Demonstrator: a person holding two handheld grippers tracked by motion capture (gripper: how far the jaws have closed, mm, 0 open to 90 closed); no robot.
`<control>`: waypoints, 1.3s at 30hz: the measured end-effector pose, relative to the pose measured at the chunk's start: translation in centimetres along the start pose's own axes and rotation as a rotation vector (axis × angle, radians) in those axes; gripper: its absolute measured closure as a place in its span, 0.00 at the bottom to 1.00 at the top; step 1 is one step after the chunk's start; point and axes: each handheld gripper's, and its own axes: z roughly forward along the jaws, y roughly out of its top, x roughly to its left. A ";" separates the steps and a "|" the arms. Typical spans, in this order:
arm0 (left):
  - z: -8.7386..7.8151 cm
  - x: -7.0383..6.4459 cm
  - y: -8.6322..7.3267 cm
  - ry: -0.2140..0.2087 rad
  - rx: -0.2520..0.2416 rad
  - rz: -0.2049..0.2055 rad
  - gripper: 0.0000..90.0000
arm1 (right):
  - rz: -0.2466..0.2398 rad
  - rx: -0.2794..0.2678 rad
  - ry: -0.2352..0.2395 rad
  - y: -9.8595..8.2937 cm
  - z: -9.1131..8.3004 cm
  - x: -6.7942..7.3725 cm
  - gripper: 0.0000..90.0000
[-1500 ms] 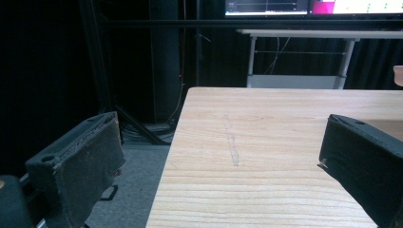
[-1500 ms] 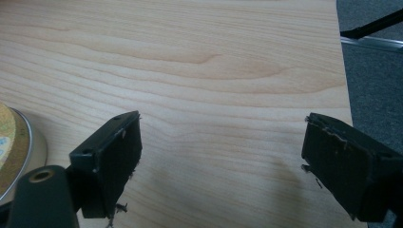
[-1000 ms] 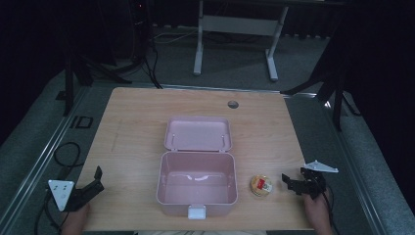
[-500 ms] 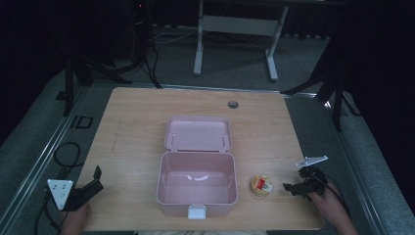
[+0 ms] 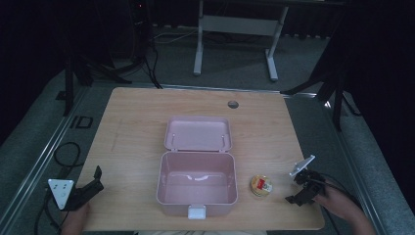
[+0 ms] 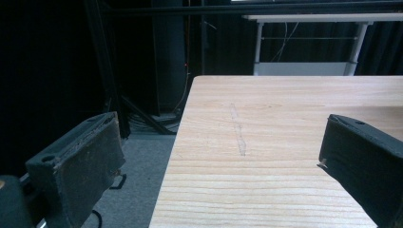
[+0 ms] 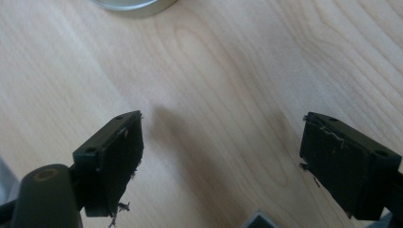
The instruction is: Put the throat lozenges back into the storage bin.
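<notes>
Flanking pink box [image 5: 196, 183], possibly tin [image 5: 262, 185], right gripper [image 5: 298, 193]

The right claw [image 7: 221, 166] hangs with jaws wide apart over the wooden table [image 7: 228, 85] (a round tin [image 7: 130, 5] lies ahead).

On the table [image 5: 142, 122], the box [image 5: 197, 185] sits near the front edge at the middle, its lid [image 5: 197, 133] laid back flat behind it — the round tin [image 5: 262, 185] lies just beside the box on its right, apart from it. The right gripper [image 5: 296, 192] is to the right of the tin, near the table's front right corner, its jaws over bare wood with the tin ahead. The left gripper [image 5: 94, 180] is at the front left corner — well apart from the box.
</notes>
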 end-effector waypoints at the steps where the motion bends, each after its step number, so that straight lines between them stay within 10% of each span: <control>1: 0.0 0.0 0.0 0.000 0.000 0.000 0.01 | 0.000 0.000 0.000 0.0 0.0 0.0 0.16; 15: 0.0 0.0 0.0 -0.002 0.002 0.000 0.01 | -0.084 0.292 0.113 2.4 0.1 0.7 0.15; 30: 0.0 0.0 0.0 -0.001 0.004 0.003 0.01 | -0.321 0.400 0.079 4.9 0.5 2.1 0.16; 39: 0.1 -0.1 0.0 0.001 0.009 0.012 0.01 | -0.369 0.430 0.084 6.7 1.3 3.1 0.16</control>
